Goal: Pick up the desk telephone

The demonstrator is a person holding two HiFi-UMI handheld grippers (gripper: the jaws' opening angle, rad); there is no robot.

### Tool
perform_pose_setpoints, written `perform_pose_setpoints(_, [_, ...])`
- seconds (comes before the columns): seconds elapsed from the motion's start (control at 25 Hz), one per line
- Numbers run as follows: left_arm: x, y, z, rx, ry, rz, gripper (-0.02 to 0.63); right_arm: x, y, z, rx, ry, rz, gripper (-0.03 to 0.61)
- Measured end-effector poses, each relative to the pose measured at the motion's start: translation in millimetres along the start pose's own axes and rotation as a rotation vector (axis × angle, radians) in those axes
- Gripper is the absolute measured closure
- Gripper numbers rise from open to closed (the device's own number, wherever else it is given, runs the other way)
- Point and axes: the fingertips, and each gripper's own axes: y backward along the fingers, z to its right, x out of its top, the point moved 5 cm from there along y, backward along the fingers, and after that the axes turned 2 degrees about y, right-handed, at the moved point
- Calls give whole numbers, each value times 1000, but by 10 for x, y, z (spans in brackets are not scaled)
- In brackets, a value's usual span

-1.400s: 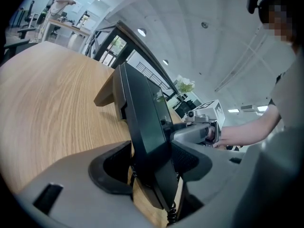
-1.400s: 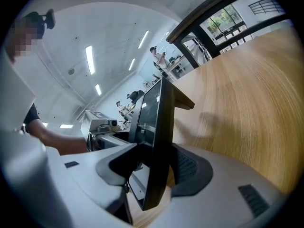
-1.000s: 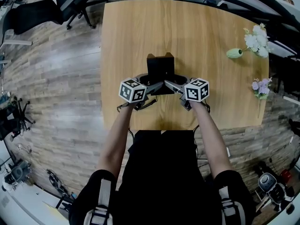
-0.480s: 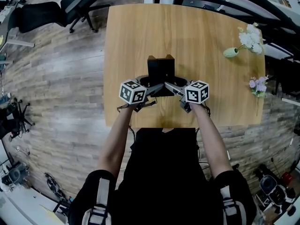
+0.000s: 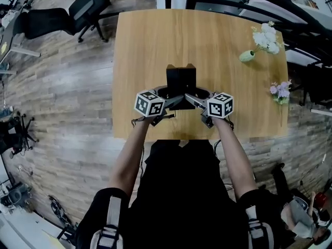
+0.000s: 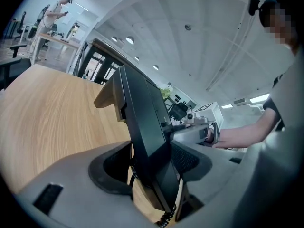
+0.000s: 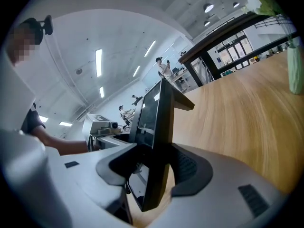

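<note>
The left gripper (image 6: 152, 161) has its jaws closed on one edge of the black telephone (image 6: 142, 120), and the right gripper (image 7: 153, 167) clamps the opposite edge. The telephone sits between them over the near middle of the wooden table (image 5: 155, 40). A vase of flowers (image 5: 259, 41) stands far right, with a plank floor (image 5: 62, 92) and an office chair (image 5: 85, 4) beyond.

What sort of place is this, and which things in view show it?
Probably an open-plan office: a wheeled office chair stands beside a large wooden table, a desk telephone is at that table, and ceiling strip lights run overhead.
</note>
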Motion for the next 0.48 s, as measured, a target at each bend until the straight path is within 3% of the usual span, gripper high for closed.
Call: perform_pose_setpoints(0.48, [28, -326, 599, 26, -5, 44, 350, -23, 668, 63, 38, 2, 20, 353])
